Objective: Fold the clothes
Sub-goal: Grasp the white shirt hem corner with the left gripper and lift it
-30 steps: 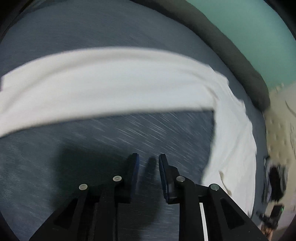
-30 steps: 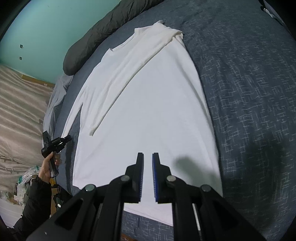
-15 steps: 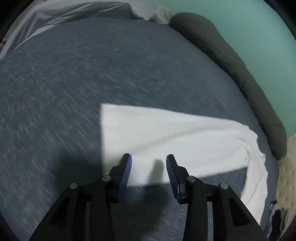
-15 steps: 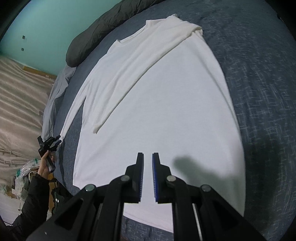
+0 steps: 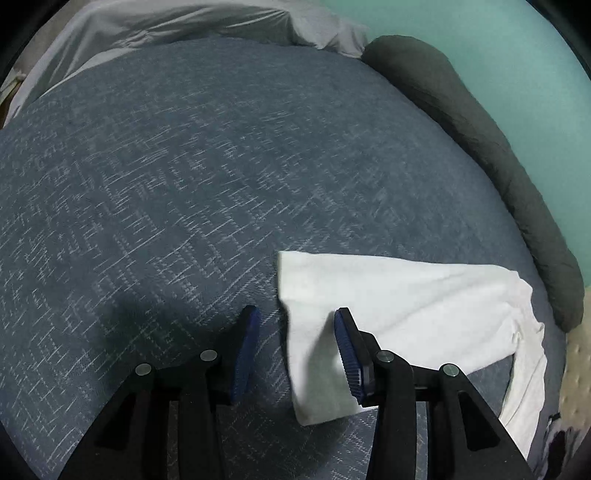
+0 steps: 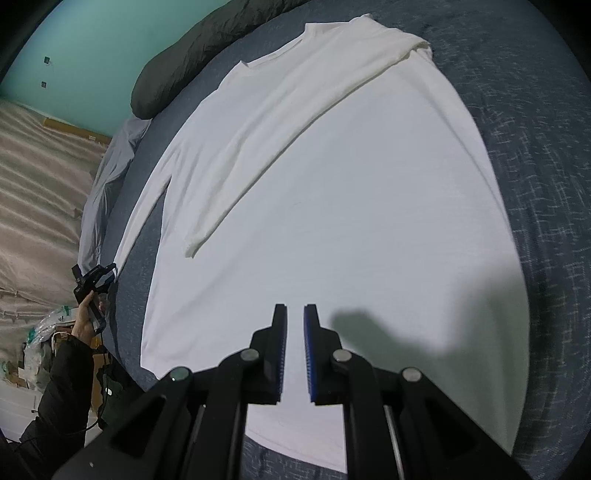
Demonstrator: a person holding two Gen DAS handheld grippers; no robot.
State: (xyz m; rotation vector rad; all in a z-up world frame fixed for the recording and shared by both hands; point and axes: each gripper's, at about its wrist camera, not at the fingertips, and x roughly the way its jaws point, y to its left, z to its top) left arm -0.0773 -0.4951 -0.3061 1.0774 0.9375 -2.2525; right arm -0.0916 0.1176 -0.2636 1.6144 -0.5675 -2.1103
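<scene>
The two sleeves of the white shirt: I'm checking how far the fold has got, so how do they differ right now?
The right sleeve is folded in, lying diagonally across the shirt's body; the left sleeve lies stretched out on the blue bedspread, outside the body. The left sleeve's cuff sits between the open left tongs, not pinched; the right sleeve's cuff has no tongs near it. Both sleeves are long, white and flat.

Lying under everything — a bed [image 6: 546,184] covered in a blue-grey woven spread [image 5: 184,177]. Resting flat on it, a white long-sleeved shirt [image 6: 351,206], one sleeve [image 6: 295,122] folded diagonally across the body, the other sleeve [image 5: 388,295] stretching out over the spread. Lying along the far edge — a dark grey bolster [image 5: 480,147], with a pale grey sheet [image 5: 184,22] bunching beside it.
</scene>
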